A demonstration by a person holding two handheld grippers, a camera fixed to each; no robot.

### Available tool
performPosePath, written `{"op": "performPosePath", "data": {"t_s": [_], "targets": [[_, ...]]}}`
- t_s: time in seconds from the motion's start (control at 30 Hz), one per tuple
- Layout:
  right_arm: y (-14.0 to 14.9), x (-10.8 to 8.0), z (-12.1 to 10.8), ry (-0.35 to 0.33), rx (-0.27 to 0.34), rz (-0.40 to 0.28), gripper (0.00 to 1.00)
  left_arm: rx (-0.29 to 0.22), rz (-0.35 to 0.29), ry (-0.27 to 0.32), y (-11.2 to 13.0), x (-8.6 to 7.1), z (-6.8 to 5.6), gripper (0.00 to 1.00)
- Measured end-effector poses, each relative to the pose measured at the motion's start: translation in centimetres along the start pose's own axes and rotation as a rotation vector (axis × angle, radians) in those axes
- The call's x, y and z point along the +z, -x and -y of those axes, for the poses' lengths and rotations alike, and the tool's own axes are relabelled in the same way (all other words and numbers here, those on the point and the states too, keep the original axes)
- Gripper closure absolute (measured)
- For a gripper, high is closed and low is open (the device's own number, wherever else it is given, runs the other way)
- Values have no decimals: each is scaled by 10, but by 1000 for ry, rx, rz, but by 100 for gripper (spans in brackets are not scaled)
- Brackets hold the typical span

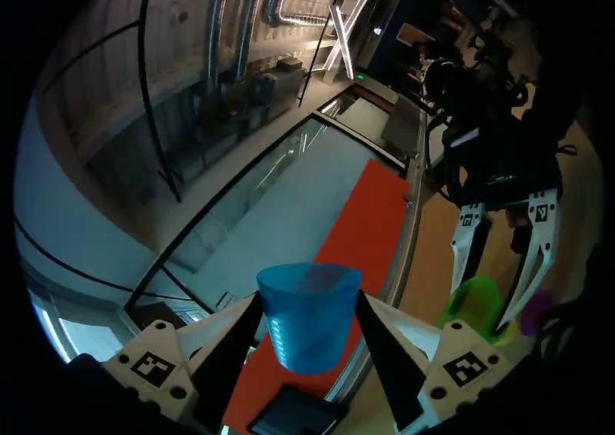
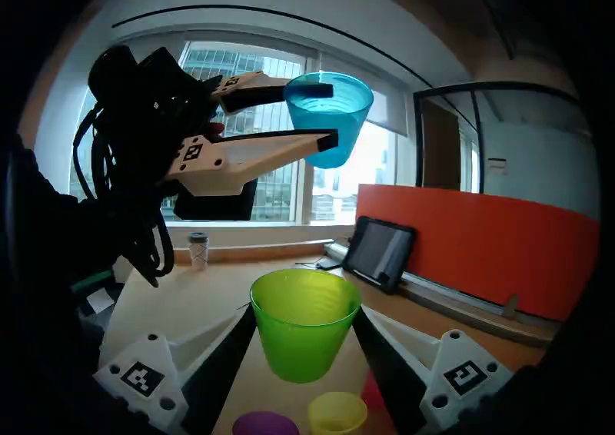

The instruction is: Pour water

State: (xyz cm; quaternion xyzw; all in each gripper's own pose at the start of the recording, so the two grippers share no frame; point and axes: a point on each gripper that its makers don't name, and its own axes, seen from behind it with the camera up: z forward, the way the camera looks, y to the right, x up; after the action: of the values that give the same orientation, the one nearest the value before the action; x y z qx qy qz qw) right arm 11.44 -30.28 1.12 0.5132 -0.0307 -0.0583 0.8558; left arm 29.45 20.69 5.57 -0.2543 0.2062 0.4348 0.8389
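Left gripper view shows the left claw [image 1: 309,303] clamped on a translucent blue plastic cup [image 1: 309,339], rim up, with faint ridges down one side. Right gripper view shows the right claw [image 2: 304,316] clamped on a translucent lime-green plastic cup [image 2: 305,339], mouth upward. The blue cup sits high above and beyond the right claw, roughly upright; whether it holds water, I cannot tell. A small yellow cup [image 2: 337,412] stands just below the right claw.

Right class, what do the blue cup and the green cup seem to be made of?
Blue cup: probably thin plastic, translucent, since window light glows through its wall. Green cup: probably plastic too, smooth, slightly glossy, thin moulded rim.
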Motion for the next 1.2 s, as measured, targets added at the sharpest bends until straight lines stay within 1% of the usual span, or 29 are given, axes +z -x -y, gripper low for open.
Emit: {"op": "performPosePath", "data": {"t_s": [0.37,0.5,0.6,1.07,1.2], "targets": [[0,-3,-2,3,0,-1,9,64,-10,-8,-3,2,-1,16],[-1,-4,-3,4,0,-1,10,77,-11,-12,-3,3,0,16],[-1,-4,-3,4,-3,0,10,86,-15,-13,-4,4,0,15],[-2,-5,-4,6,-12,2,10,168,-29,-34,-12,5,6,15],[-3,-5,-5,6,-14,0,10,184,-31,-42,-14,4,8,15]]}}
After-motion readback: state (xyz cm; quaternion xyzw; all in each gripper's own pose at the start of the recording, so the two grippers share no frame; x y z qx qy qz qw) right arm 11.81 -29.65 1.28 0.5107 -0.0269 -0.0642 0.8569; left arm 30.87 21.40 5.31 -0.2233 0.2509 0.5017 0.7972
